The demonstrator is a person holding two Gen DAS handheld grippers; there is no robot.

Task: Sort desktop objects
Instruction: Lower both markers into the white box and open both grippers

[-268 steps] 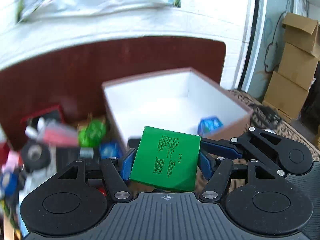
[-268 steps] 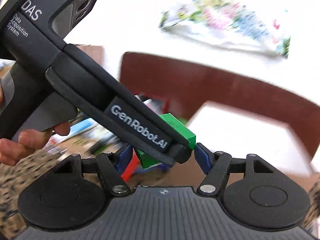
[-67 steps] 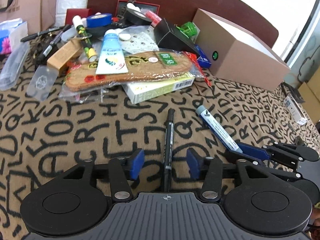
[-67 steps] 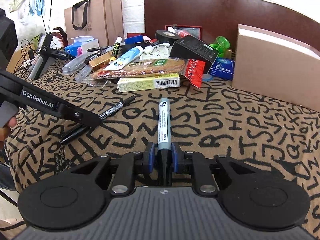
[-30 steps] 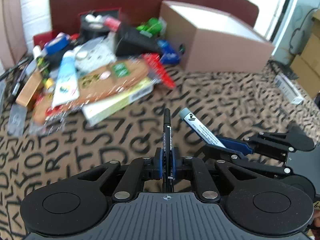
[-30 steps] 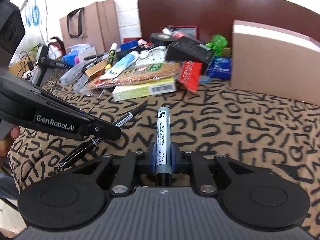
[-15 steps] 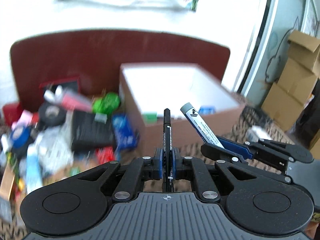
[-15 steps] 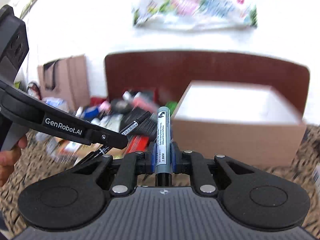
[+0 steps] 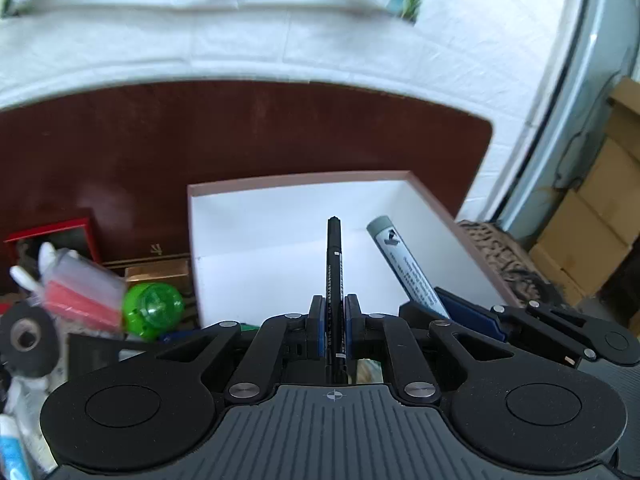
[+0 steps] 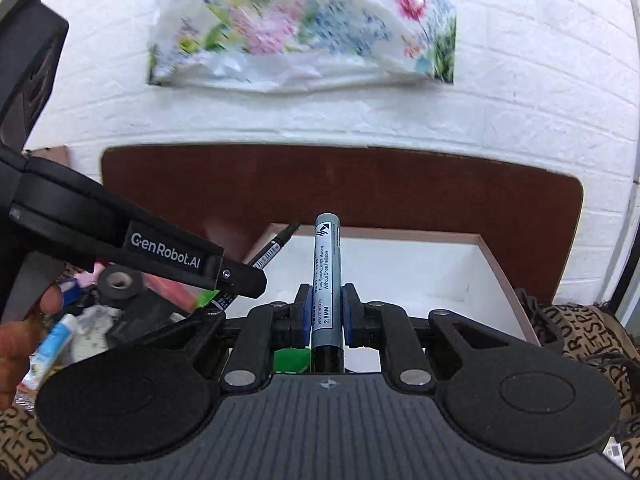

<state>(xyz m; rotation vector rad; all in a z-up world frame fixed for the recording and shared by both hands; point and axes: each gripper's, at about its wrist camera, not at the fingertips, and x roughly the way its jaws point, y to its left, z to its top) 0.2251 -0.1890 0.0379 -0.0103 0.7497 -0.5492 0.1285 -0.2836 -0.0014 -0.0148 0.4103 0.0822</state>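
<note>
Black pen (image 9: 333,272) is clamped between the blue pads of the left gripper (image 9: 334,322), barrel pointing forward over the white-lined cardboard box (image 9: 280,248); grey whiteboard marker (image 10: 327,276) is clamped the same way in the right gripper (image 10: 326,312), cap end forward, above the same box. Change noted: two seconds ago both pens lay on the letter-print cloth with the left jaws apart around the pen; one second ago both were gripped low over the cloth; now both are lifted and carried to the box, whose open interior fills the view ahead. Reading: pickup and transfer look done for this pair, and release into the box is likely the step in hand. Neither pen touches the box yet, as far as either view shows. A green item (image 10: 292,360) shows below the right gripper, seemingly inside the box. Clutter remains left of the box: black tape roll (image 9: 26,334), green ball (image 9: 154,312), red case (image 9: 52,232), so sorting is far from finished. Legible text: marker label reads "WRITE WIDTH 2.8MM" and what looks like "Easy Erasing"; left gripper body in the right view reads "GenRobot.AI" (image 10: 165,255). Pen barrel print and barcode are too small to read.
</note>
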